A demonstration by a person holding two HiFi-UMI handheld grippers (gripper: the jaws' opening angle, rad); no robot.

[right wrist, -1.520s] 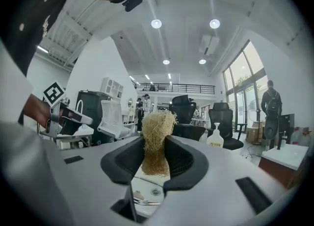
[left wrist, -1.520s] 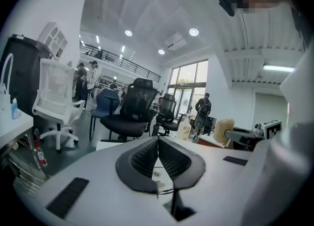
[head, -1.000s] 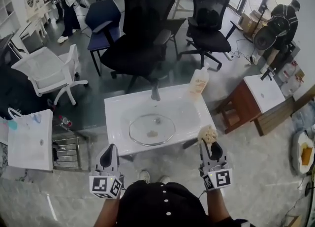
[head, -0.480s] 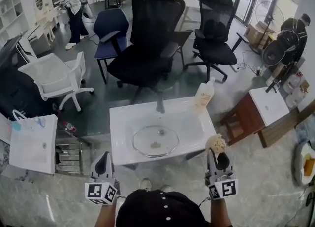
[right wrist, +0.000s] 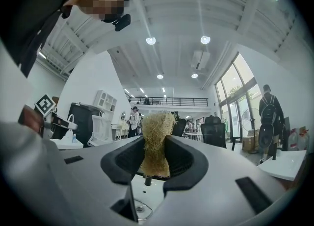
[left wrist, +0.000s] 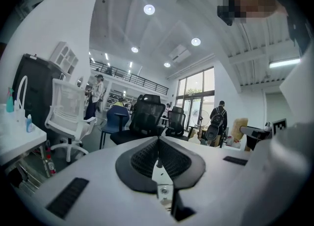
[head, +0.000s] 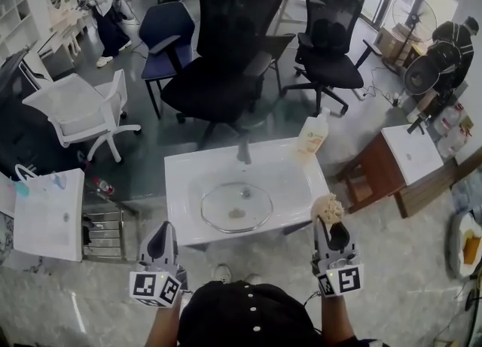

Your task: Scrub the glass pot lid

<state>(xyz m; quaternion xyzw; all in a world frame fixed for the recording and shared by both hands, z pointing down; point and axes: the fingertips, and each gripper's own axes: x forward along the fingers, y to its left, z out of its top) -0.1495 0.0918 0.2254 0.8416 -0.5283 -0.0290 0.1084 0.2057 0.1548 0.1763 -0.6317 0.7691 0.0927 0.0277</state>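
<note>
The glass pot lid (head: pixel 236 206) lies flat in the basin of the white sink (head: pixel 181 176), knob up, with a brownish smear on it. My right gripper (head: pixel 329 216) is held upright near the sink's front right corner, shut on a tan fibrous loofah scrubber (head: pixel 327 207), whose tuft (right wrist: pixel 156 139) sticks up between the pads in the right gripper view. My left gripper (head: pixel 163 238) is upright in front of the sink's left corner, jaws pressed together (left wrist: pixel 158 152) with nothing between them. Neither gripper touches the lid.
A soap bottle (head: pixel 312 134) stands at the sink's back right, a dark faucet (head: pixel 243 151) at the back middle. Black office chairs (head: pixel 230 44) stand behind the sink, a white chair (head: pixel 79 112) and a white counter (head: pixel 47 214) to the left, a wooden cabinet (head: pixel 392 165) to the right.
The view has shifted slightly as the head moved. Both grippers stay upright in front of the sink, the right one still holding the scrubber; the lid has not moved.
</note>
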